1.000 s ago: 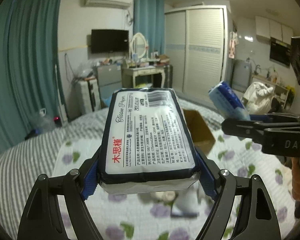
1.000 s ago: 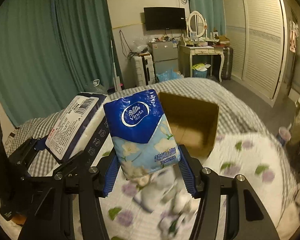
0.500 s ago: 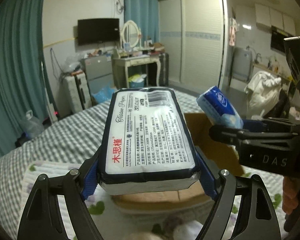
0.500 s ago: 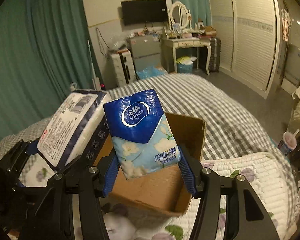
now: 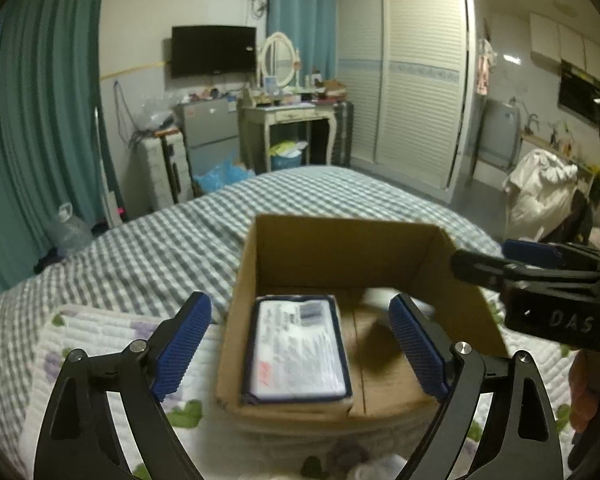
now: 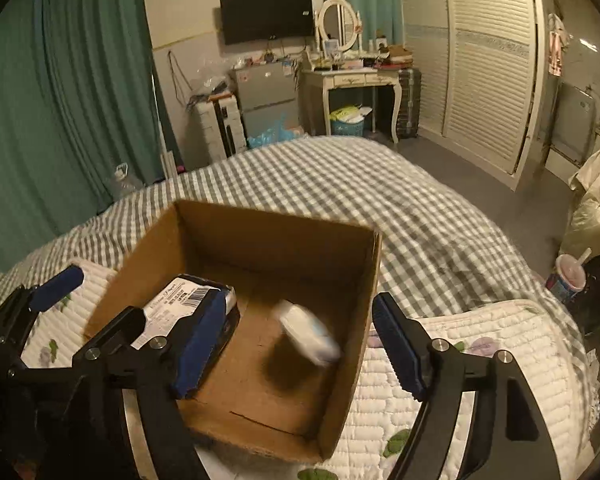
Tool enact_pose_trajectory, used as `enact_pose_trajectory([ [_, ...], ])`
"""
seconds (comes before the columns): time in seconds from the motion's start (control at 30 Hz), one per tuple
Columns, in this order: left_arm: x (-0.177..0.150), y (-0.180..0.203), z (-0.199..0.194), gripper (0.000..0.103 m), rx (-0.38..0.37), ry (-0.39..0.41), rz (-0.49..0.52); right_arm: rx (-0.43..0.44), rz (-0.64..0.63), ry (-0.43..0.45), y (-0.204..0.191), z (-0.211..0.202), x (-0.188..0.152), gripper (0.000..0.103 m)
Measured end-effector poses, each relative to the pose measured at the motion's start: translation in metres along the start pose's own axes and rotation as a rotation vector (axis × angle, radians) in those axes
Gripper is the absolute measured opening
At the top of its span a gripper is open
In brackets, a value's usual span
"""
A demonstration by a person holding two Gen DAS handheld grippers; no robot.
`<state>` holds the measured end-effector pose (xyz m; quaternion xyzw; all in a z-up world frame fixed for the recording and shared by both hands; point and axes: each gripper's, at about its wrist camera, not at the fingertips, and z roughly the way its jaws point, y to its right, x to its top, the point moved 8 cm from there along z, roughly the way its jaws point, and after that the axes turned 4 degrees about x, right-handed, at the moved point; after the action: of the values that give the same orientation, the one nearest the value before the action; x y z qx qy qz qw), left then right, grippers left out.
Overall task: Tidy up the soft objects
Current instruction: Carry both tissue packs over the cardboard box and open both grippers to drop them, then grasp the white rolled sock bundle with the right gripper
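Both tongs released: left gripper [image 5: 300, 344] & right gripper [image 6: 300, 348] over box [image 6: 260, 236]; blurred small pack [image 6: 306, 334] may land askew on tissue pack [image 5: 298, 350]

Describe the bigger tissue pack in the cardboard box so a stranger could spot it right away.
On the checked bed sits an open cardboard box. The bigger tissue pack lies flat along its left side, dark-edged, its white printed label with a barcode facing up. The smaller pack beside it is blurred, white and blue.

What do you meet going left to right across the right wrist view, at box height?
Left gripper → white tissue pack → blurred blue tissue pack → right wall of the cardboard box → floral quilt.
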<state>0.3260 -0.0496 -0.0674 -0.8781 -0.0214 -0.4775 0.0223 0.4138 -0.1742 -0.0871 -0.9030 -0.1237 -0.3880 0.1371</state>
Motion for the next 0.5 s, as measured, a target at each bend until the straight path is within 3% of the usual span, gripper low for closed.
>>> enact_pose_trajectory([
  [0.23,0.031,-0.015,-0.105,0.092,0.001,0.094,0.005,-0.03,-0.042,0.096,-0.027,-0.112,0.017,0.077],
  [0.4,0.048,-0.02,-0.208,0.097,0.014,0.187,0.022,-0.049,-0.077,0.167,-0.058,-0.216,0.021,0.09],
  [0.5,0.045,-0.024,-0.249,0.097,0.007,0.208,0.024,-0.069,-0.11,0.196,-0.074,-0.268,0.013,0.098],
])
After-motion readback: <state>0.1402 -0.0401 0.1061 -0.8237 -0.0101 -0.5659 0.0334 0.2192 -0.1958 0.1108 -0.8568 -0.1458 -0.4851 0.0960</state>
